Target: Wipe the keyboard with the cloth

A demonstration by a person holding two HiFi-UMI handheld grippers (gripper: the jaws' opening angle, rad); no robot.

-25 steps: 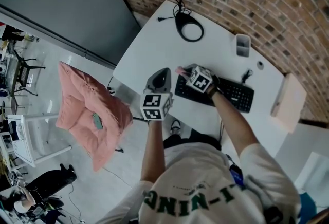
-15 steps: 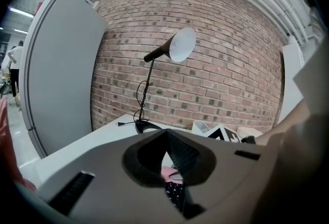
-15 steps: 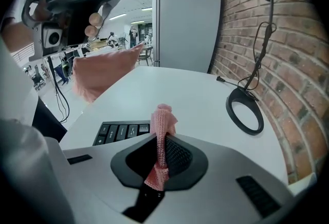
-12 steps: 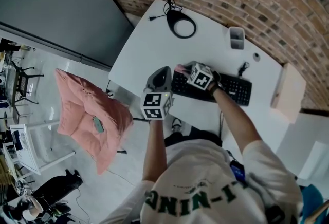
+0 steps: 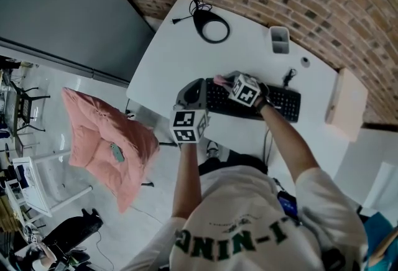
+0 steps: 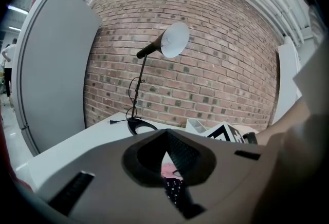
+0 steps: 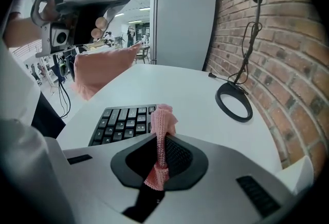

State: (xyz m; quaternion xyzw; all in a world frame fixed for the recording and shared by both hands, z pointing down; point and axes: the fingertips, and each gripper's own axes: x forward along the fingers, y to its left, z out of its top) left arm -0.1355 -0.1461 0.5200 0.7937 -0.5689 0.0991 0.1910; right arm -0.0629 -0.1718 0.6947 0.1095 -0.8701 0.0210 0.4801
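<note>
Right gripper (image 7: pixel 162 141) clenched on pink cloth (image 7: pixel 164 117) at keyboard's (image 7: pixel 118 124) 9 o'clock end in head view; left gripper (image 6: pixel 165 152) closed, empty. Likely risks: cloth slipping from its narrow pinch; unbraced keyboard sliding across counter (image 7: pixel 190 89).

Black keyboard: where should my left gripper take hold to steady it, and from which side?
Probably the near-left corner of the black keyboard, from the left: it lies flat, that thin edge faces the left gripper, and the right gripper holds the pink cloth by the far-left corner.

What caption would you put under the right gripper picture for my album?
Right gripper shut on a pink cloth at the end of the black keyboard on a white table.
</note>
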